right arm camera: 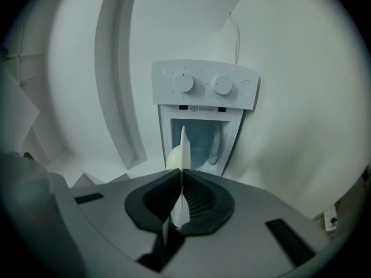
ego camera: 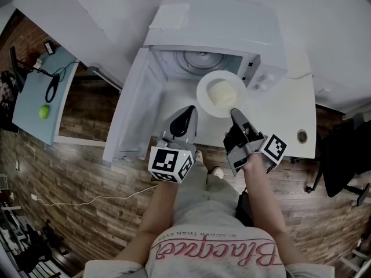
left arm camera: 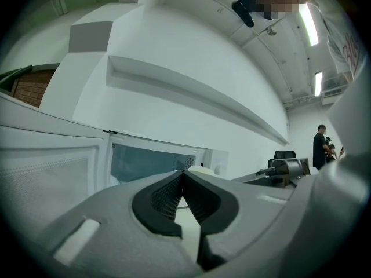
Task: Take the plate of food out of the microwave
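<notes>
The white microwave point(ego camera: 214, 33) stands open, its door point(ego camera: 130, 112) swung out to the left, and the glass turntable point(ego camera: 197, 59) inside is bare. A white plate point(ego camera: 204, 100) with a pale mound of food point(ego camera: 221, 91) hangs just in front of the opening. My right gripper point(ego camera: 235, 113) is shut on its near rim. In the right gripper view the plate point(right arm camera: 183, 149) shows edge-on between the pads of the right gripper point(right arm camera: 181, 175). My left gripper point(ego camera: 186, 112) is beside it, left of the plate, shut and holding nothing. In its own view the left gripper point(left arm camera: 184, 175) has its tips together.
The microwave sits on a white counter point(ego camera: 290, 114) with a round hole point(ego camera: 301, 136) at its right. A light-blue table point(ego camera: 35, 97) with a green ball point(ego camera: 44, 112) and cables stands far left. A black chair point(ego camera: 348, 155) is at the right, on a wooden floor.
</notes>
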Motion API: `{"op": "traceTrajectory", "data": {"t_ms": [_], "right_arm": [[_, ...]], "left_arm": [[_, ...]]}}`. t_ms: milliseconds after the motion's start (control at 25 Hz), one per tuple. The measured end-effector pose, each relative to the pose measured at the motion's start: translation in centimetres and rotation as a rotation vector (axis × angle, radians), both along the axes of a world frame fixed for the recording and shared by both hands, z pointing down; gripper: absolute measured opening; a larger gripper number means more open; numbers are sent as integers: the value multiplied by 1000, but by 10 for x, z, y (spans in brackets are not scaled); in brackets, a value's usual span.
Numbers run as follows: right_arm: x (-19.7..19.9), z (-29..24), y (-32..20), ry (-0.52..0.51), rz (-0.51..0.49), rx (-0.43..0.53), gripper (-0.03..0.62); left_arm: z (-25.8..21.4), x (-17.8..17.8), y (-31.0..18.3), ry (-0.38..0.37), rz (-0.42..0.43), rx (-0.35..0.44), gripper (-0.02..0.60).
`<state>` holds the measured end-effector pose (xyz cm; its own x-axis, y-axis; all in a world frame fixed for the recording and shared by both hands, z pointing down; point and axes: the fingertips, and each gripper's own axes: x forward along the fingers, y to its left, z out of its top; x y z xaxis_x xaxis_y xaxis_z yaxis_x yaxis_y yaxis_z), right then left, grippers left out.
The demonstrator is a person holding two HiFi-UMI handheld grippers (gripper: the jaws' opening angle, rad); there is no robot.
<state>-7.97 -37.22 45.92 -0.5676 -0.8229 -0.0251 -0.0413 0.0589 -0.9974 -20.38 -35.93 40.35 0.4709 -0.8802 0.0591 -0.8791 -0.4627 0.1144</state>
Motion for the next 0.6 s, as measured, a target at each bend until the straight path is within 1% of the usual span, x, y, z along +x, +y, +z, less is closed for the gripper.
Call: {"op": "traceTrajectory", "data": {"t_ms": [160, 600], "right_arm": [[8, -12, 5, -6, 3, 14, 20], [8, -44, 10, 3, -10, 58, 20]], "left_arm": [[-8, 7, 5, -2, -7, 16, 6], [-26, 11, 12, 0, -10, 57, 6]]}}
